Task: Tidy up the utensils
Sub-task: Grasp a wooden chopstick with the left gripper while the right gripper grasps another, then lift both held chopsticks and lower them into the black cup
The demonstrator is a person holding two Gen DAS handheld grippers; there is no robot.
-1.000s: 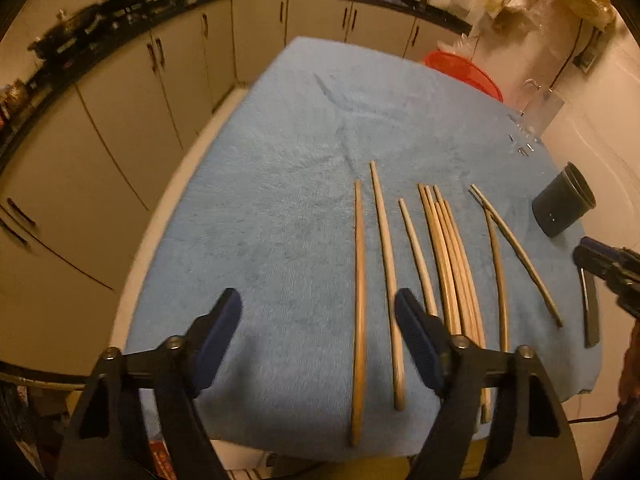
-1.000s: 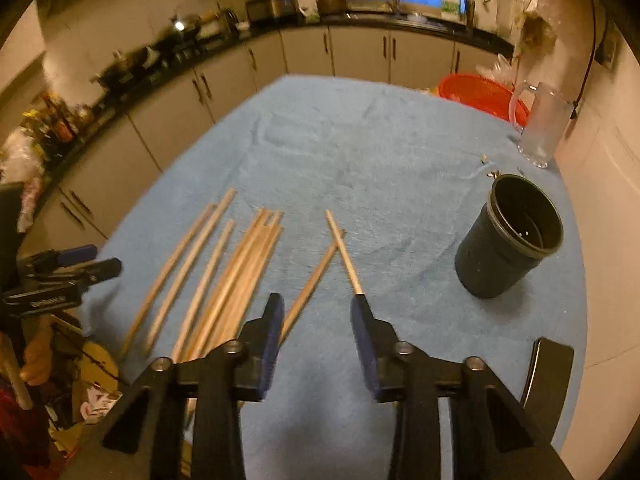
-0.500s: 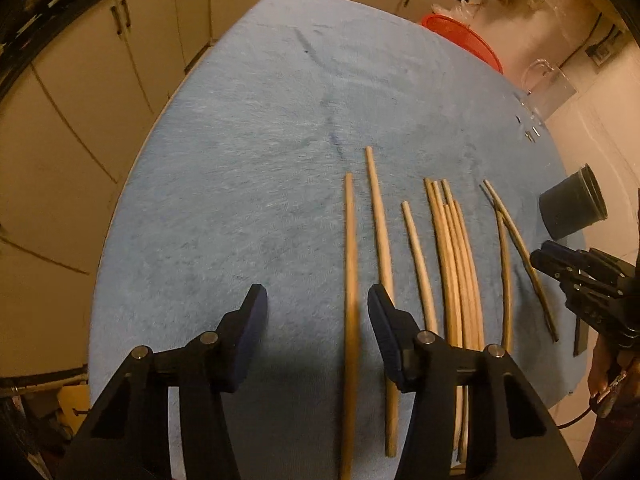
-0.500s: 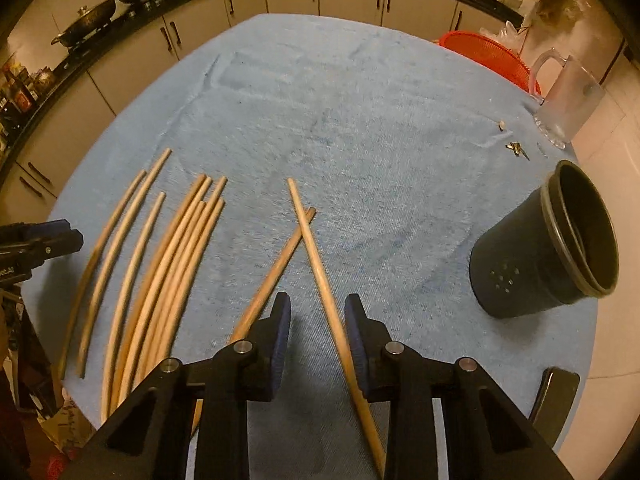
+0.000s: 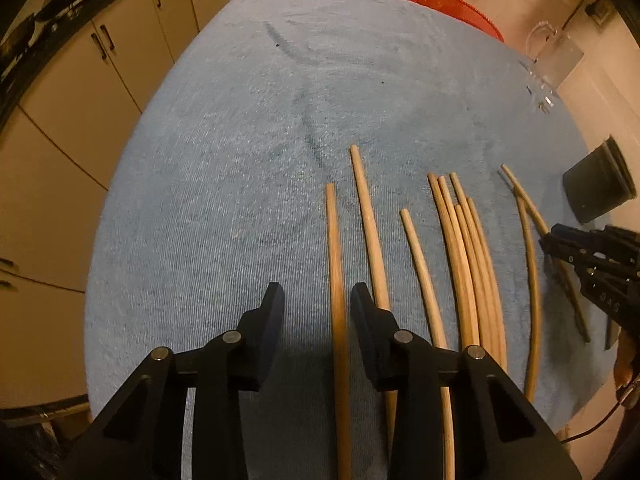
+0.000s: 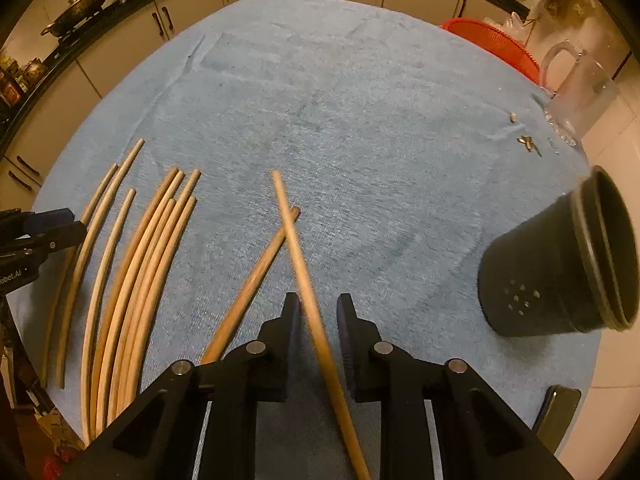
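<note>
Several wooden chopsticks lie on the blue towel-covered table (image 5: 240, 160). In the left wrist view my left gripper (image 5: 318, 306) points down over the leftmost chopstick (image 5: 334, 248). Its jaws are closing, with the stick between them near the right finger and a gap on the other side. In the right wrist view my right gripper (image 6: 319, 312) straddles the rightmost chopstick (image 6: 296, 240), which crosses another stick (image 6: 256, 272). Those jaws are closing too, with thin gaps still showing. A black perforated holder (image 6: 560, 264) stands to the right.
A loose bunch of chopsticks (image 6: 140, 272) lies between the two grippers. A glass pitcher (image 6: 580, 92) and a red basket (image 6: 492, 40) sit at the far right edge. Small bits (image 6: 528, 142) lie near the pitcher. A dark flat object (image 6: 560, 412) rests at the near right corner.
Both grippers have sunk toward the table and come forward over the sticks. Each pair of jaws has narrowed, so that one chopstick now lies between them.
</note>
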